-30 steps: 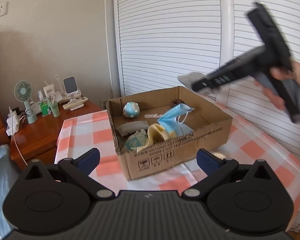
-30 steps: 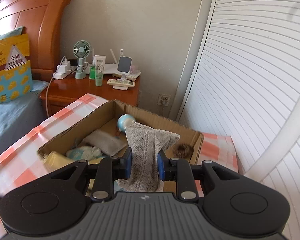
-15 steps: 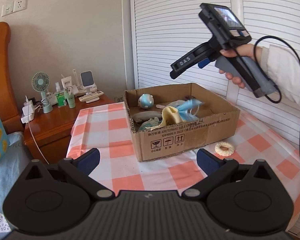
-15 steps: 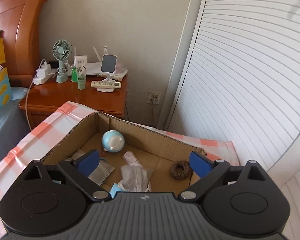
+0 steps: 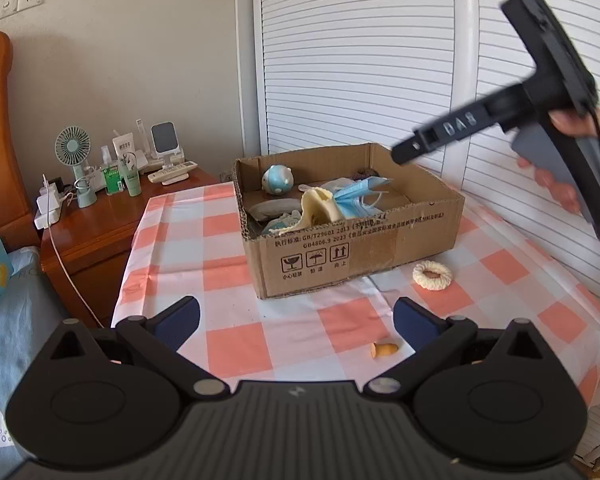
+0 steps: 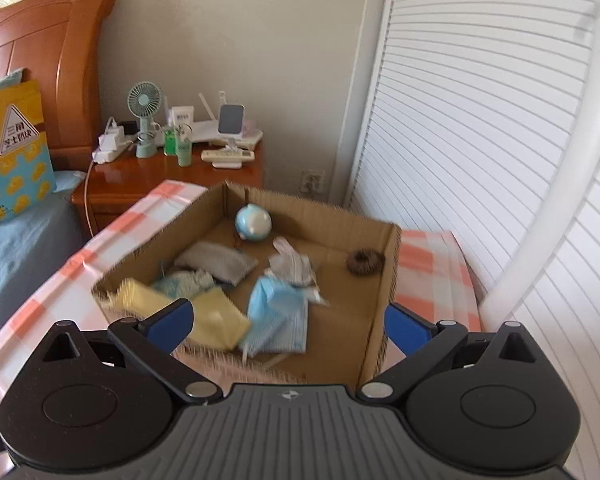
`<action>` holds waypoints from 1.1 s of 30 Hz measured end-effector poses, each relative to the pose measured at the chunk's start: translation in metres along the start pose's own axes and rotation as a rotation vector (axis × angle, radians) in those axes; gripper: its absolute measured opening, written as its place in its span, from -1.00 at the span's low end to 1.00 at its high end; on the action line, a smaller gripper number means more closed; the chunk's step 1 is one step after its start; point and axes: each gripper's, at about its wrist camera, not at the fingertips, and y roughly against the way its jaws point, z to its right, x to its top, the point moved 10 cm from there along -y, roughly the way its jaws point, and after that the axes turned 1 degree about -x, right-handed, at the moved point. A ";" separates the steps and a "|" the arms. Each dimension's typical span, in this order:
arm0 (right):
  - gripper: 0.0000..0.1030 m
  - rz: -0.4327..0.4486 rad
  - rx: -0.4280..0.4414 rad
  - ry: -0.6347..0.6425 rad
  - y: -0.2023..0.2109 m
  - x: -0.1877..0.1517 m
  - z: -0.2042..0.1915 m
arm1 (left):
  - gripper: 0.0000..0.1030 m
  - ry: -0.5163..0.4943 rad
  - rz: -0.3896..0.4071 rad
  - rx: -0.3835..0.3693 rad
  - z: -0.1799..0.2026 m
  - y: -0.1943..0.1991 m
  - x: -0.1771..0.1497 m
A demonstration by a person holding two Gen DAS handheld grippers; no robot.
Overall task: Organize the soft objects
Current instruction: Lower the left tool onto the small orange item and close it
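A cardboard box stands on the checked tablecloth and shows from above in the right wrist view. It holds a blue face mask, a yellow cloth, a grey pad, a white lace cloth, a blue round toy and a brown scrunchie. A cream scrunchie and a small orange piece lie on the cloth outside the box. My left gripper is open and empty, low before the box. My right gripper is open and empty above the box's near side.
A wooden nightstand with a small fan, bottles, a remote and a charger stands left of the table. A bed with a wooden headboard lies further left. White louvred doors stand behind the table.
My right gripper opened and let the white lace cloth fall into the box, then drew back and up. My left gripper pulled back from the box, so more tablecloth shows.
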 end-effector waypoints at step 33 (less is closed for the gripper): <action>1.00 -0.141 -0.061 -0.142 -0.054 -0.135 0.004 | 0.99 -0.009 -0.201 -0.028 0.034 -0.063 -0.041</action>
